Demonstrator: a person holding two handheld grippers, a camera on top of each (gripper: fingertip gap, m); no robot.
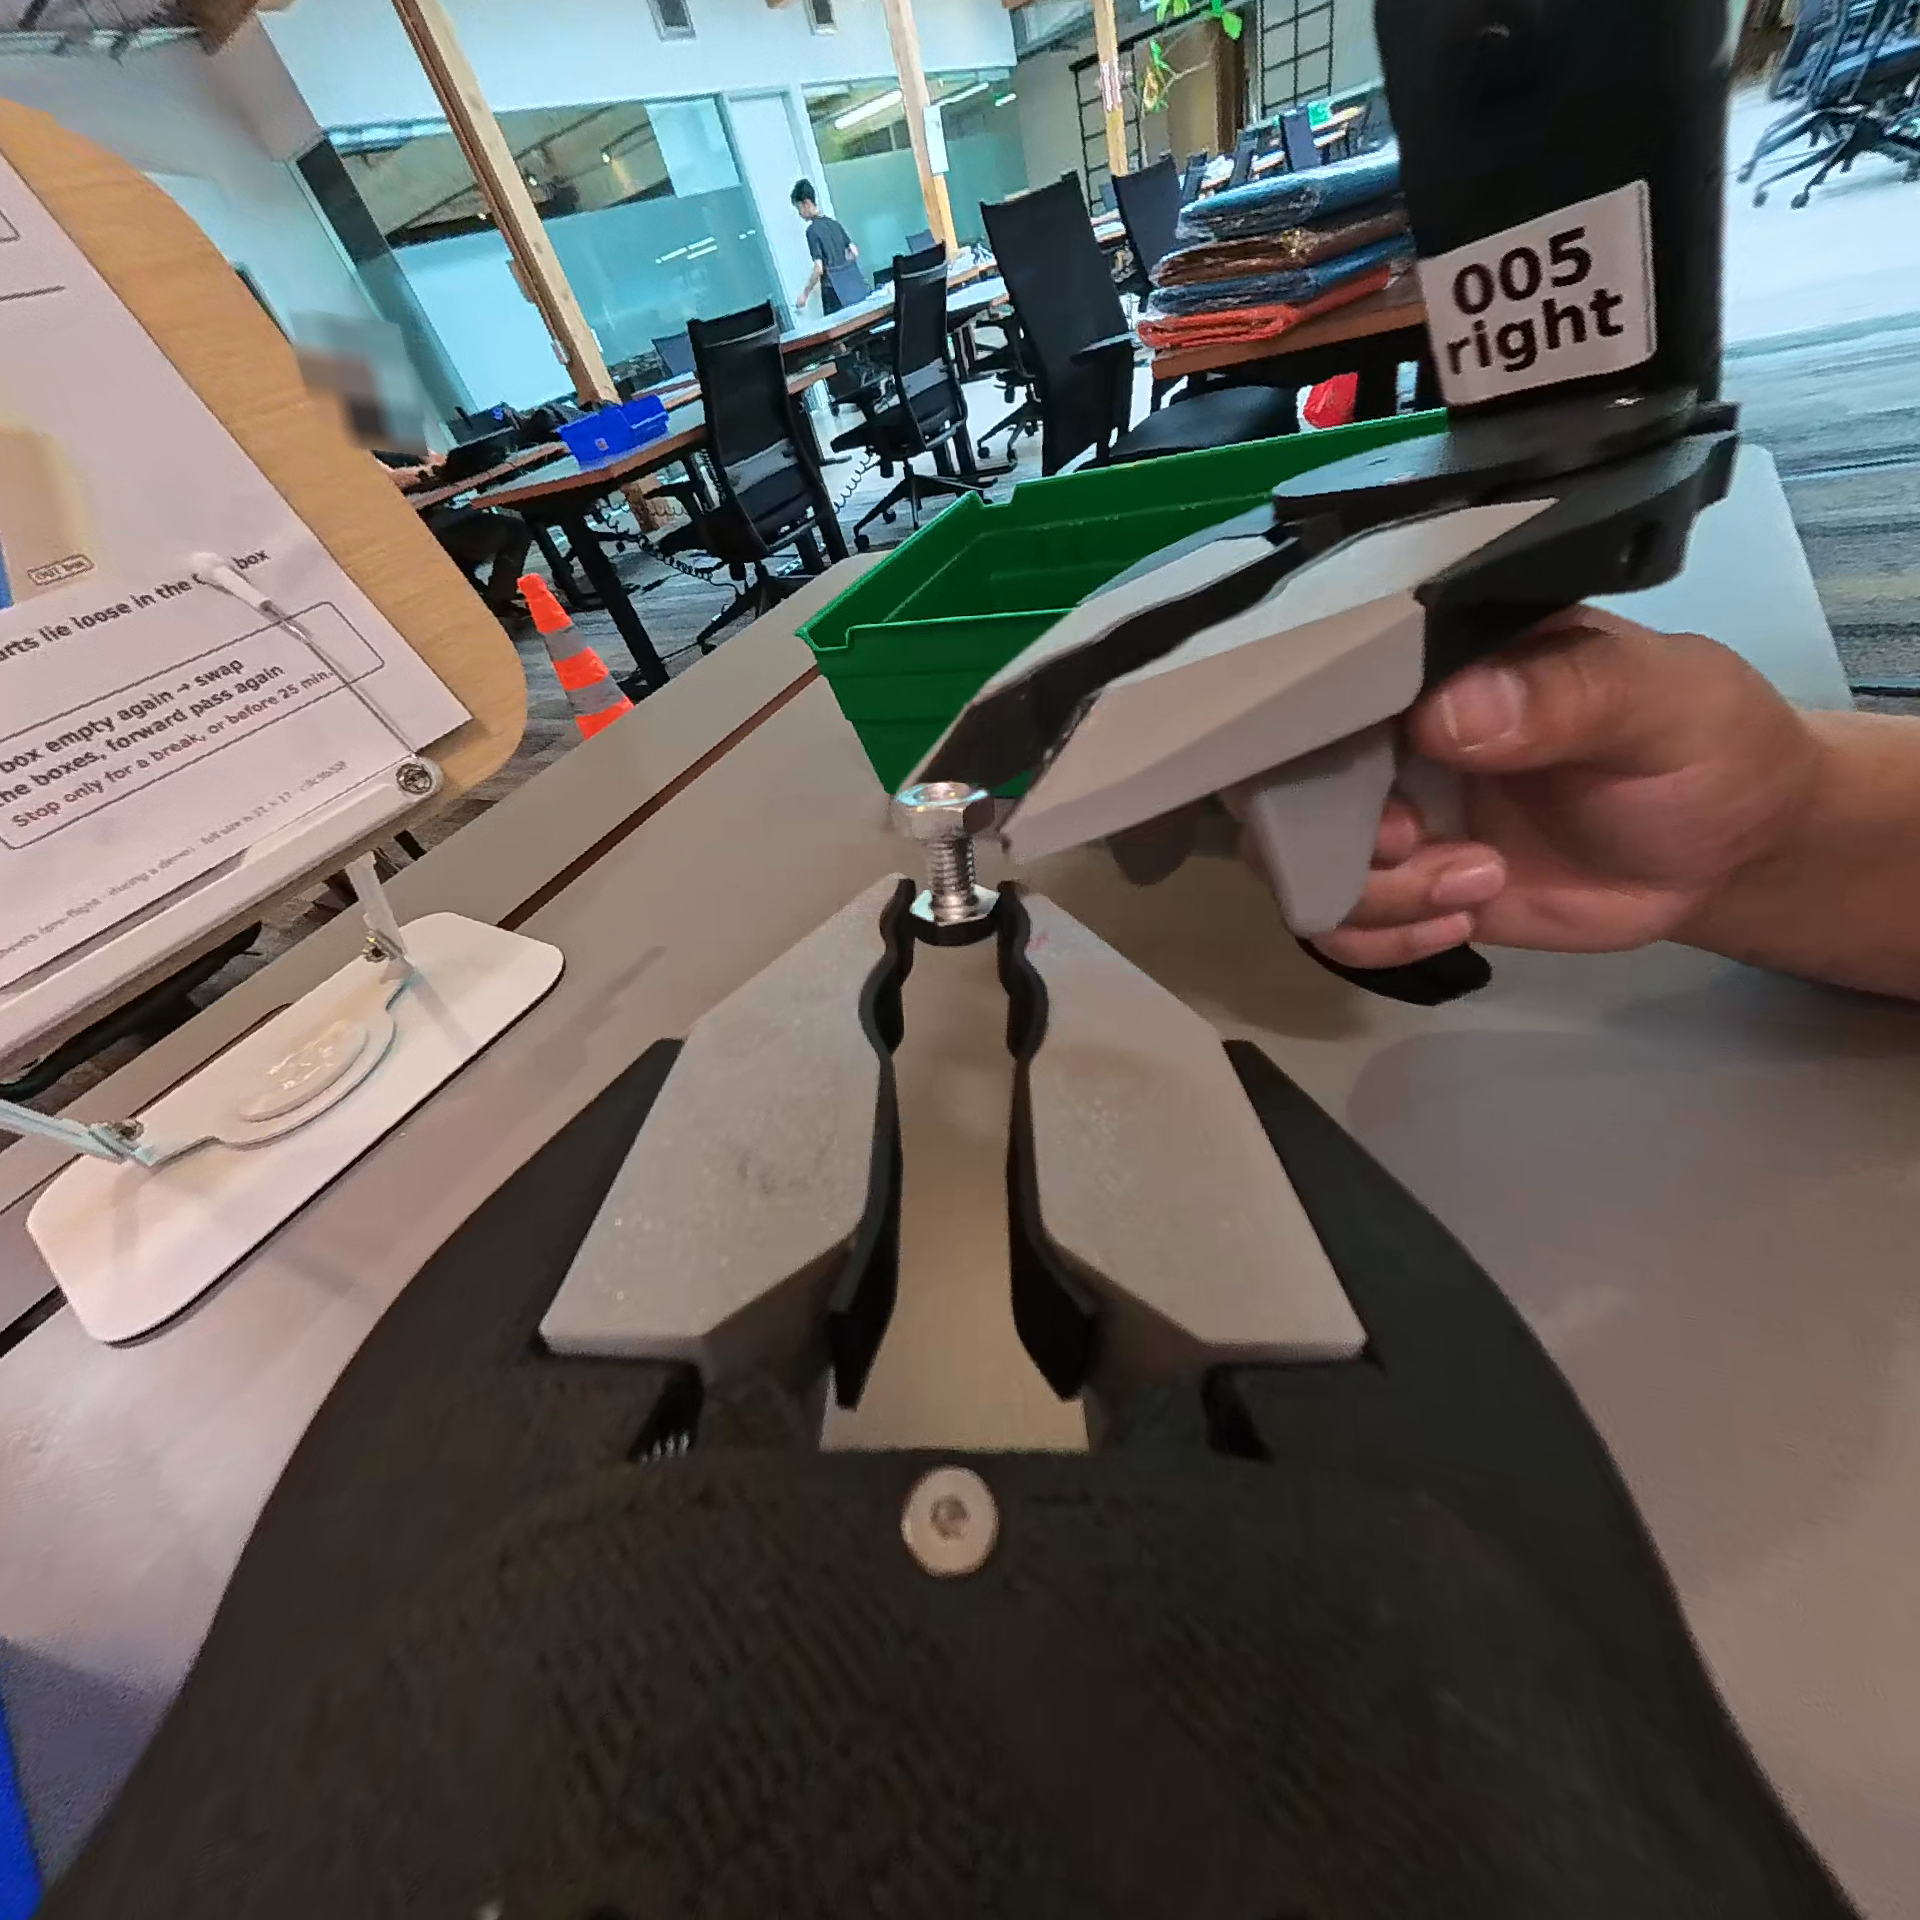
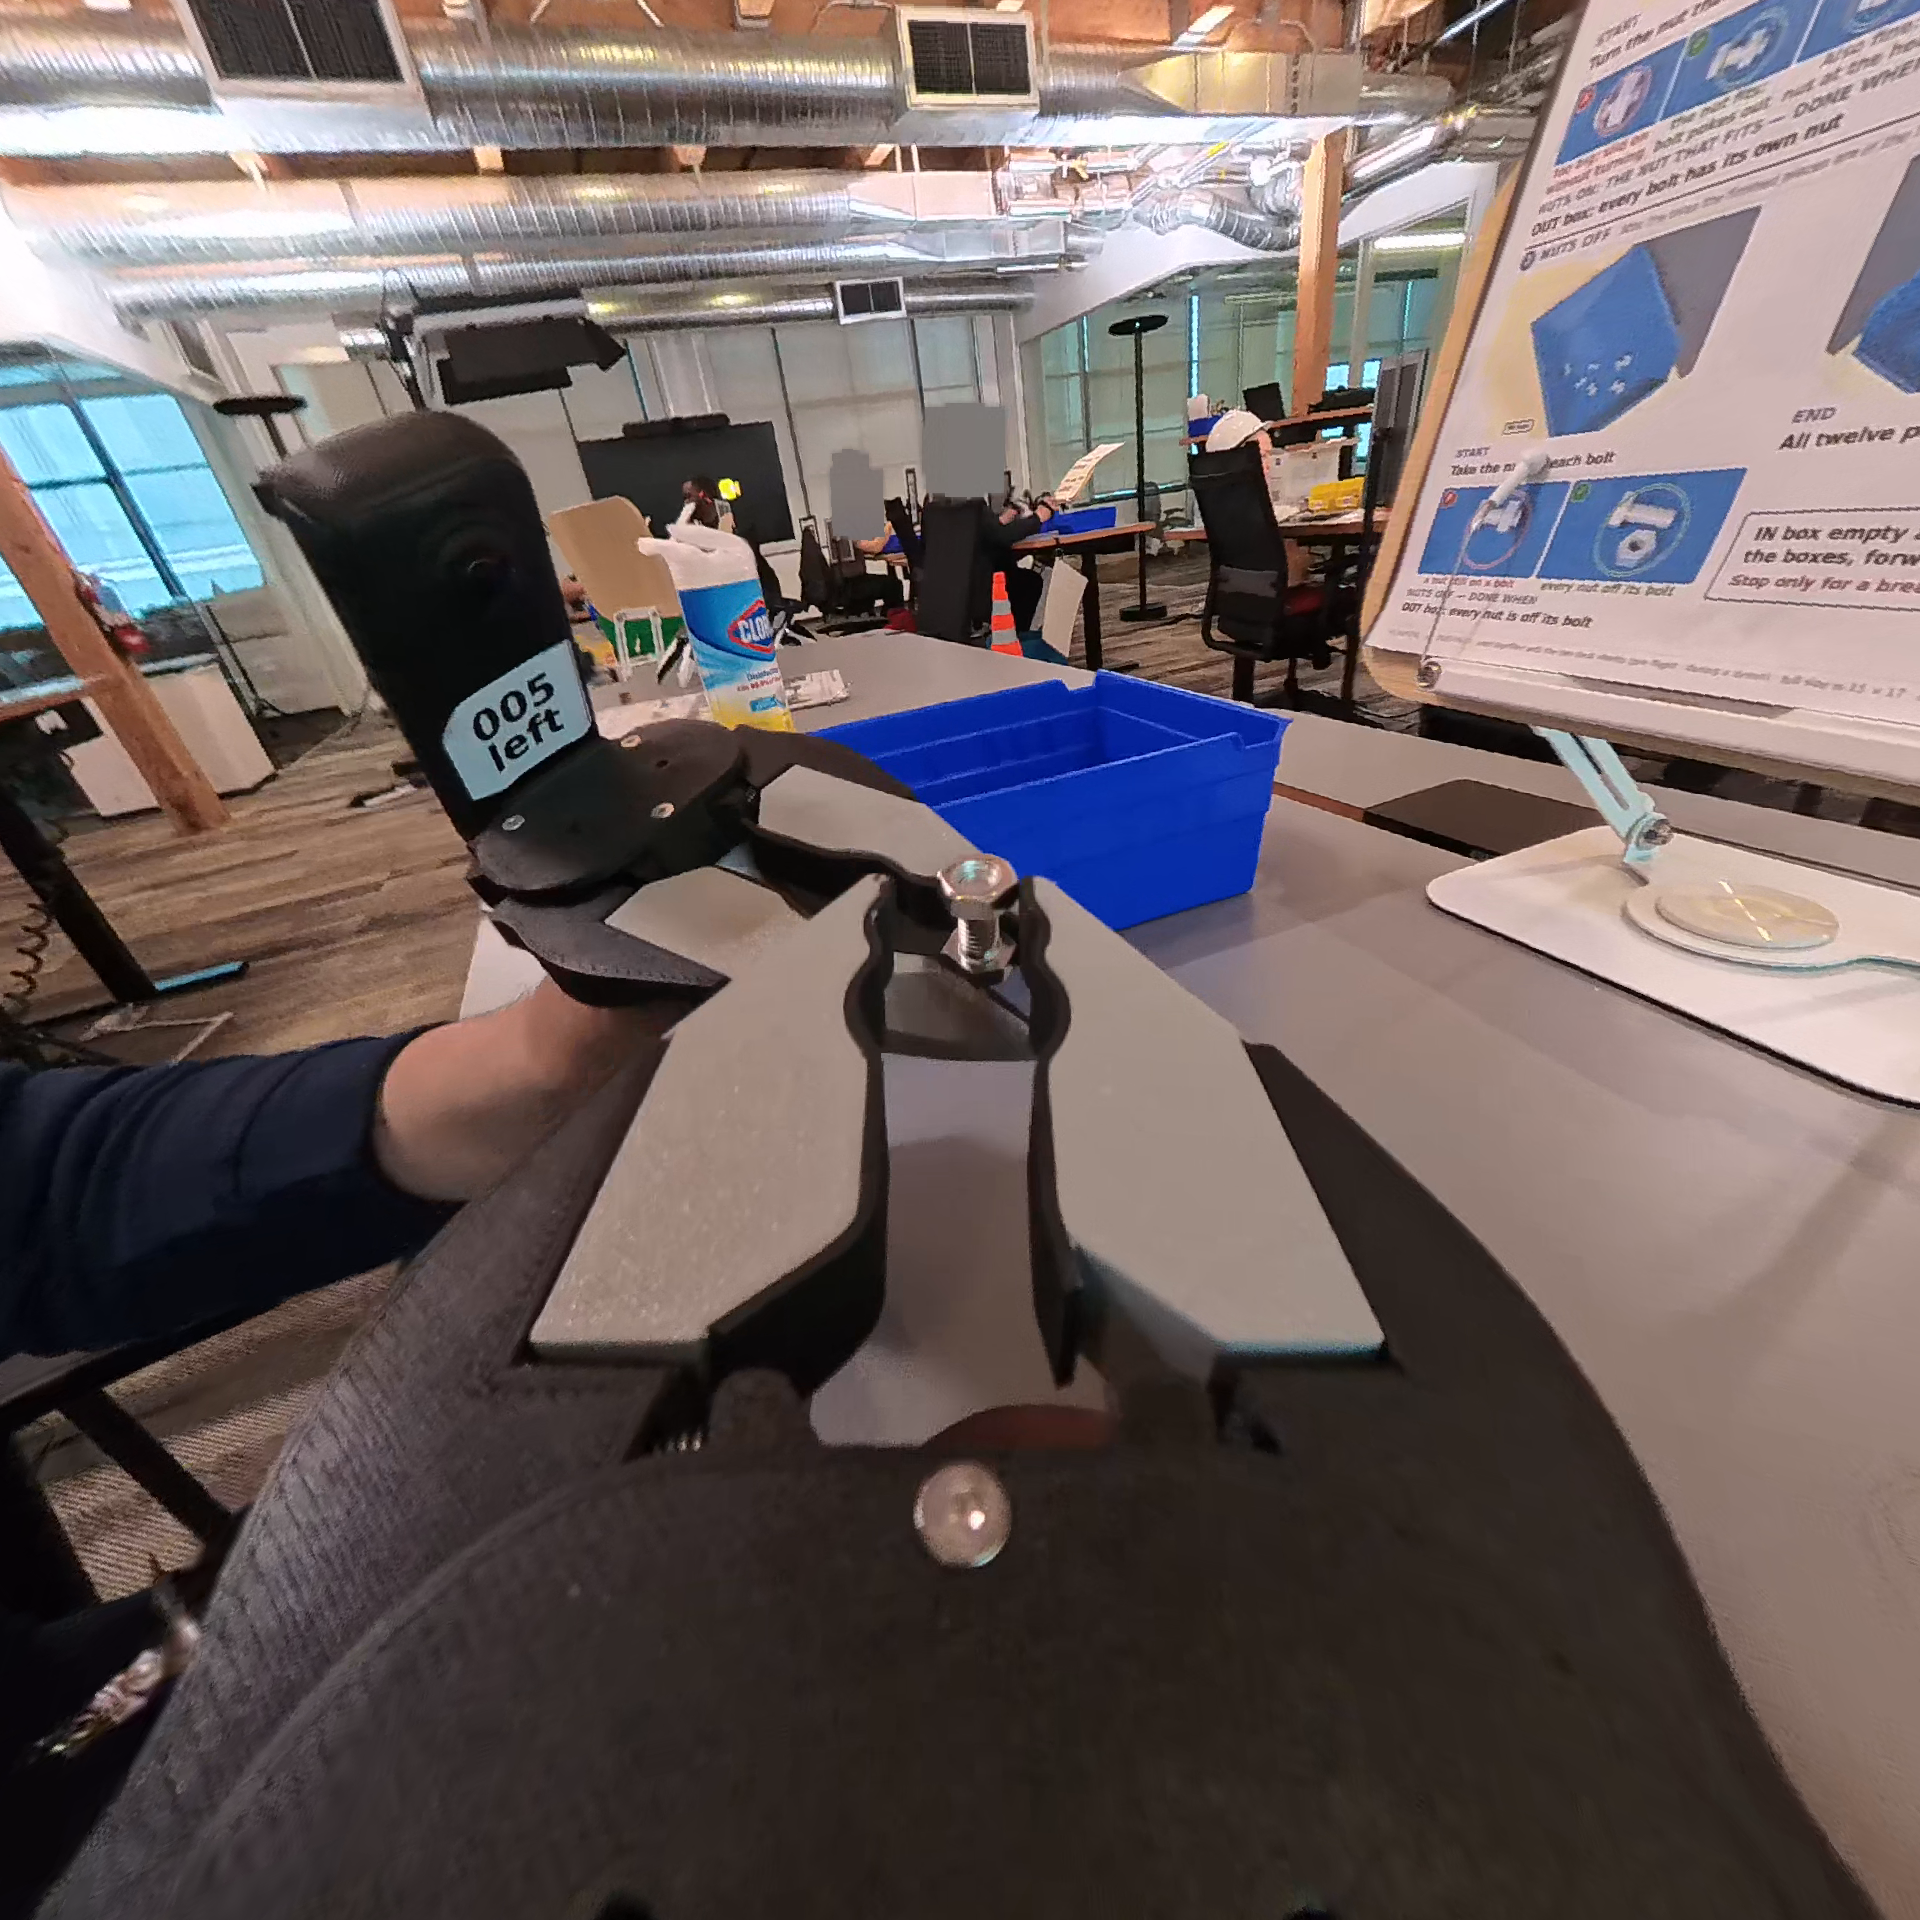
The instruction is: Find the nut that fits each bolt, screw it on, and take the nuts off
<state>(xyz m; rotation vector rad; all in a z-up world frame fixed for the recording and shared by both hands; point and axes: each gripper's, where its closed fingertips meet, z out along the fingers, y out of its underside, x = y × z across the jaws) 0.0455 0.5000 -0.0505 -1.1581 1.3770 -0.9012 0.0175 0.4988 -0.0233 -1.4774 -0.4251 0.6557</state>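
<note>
Gripping a steel bolt [image 1: 943,854] between both sets of jaws, mid-frame above the grey tabletop [image 1: 1558,1195]. Left gripper [image 1: 954,914] is nearly closed, black fingertips pinched on the hex nut [image 1: 948,914] at the lower end of the thread. Right gripper [image 2: 961,914] is closed down on the hex head, entering from the right of the left wrist view. Bolt stands roughly upright, clear of the surface.

Risks: only the tips bite smooth metal flats. If I twist off-axis, the nut could bind or cross-thread; too light a squeeze and the piece may slip and fall. How far the nut has travelled, I can't quite tell.

Materials: bright zinc finish, coarse thread, six-sided head. Finger plates matte grey, inner pads black and wavy. Green bin [image 1: 997,623] upper right behind; blue bin [image 2: 1091,790] centre of the right wrist view, both glossy plastic.
</note>
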